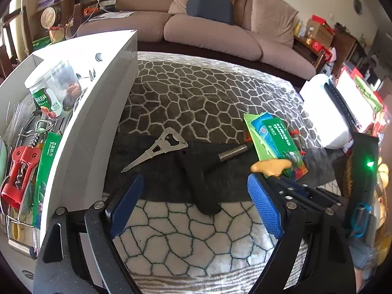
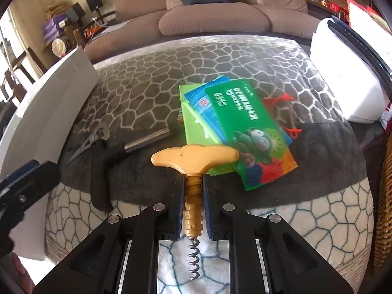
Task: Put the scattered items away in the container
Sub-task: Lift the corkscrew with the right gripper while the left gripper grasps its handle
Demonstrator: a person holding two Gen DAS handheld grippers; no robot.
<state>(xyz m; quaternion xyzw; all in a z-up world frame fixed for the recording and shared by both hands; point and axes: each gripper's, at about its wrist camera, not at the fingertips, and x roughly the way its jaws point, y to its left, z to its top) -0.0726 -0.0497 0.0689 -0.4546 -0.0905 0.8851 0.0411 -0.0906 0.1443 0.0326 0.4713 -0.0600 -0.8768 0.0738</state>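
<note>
Yellow corkscrew (image 2: 193, 171) pinched at its ribbed stem by right claw (image 2: 193, 196), handle clear for lifting; left claw (image 1: 193, 205) spread over black tool (image 1: 198, 181), box (image 1: 98, 112) alongside.

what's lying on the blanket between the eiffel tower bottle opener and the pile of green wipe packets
A black-handled tool with a steel tip lies there, its handle touching the bottle opener and its tip reaching toward the wipe packets. The left wrist view shows it best.

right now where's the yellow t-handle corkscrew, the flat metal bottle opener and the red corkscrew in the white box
yellow T-handle corkscrew (image 2: 194, 158): right wrist view, on its handle bar.
flat metal tower-shaped bottle opener (image 1: 169, 141): left wrist view, on its wide end.
red plastic corkscrew (image 1: 20, 171): left wrist view, on its body.
</note>
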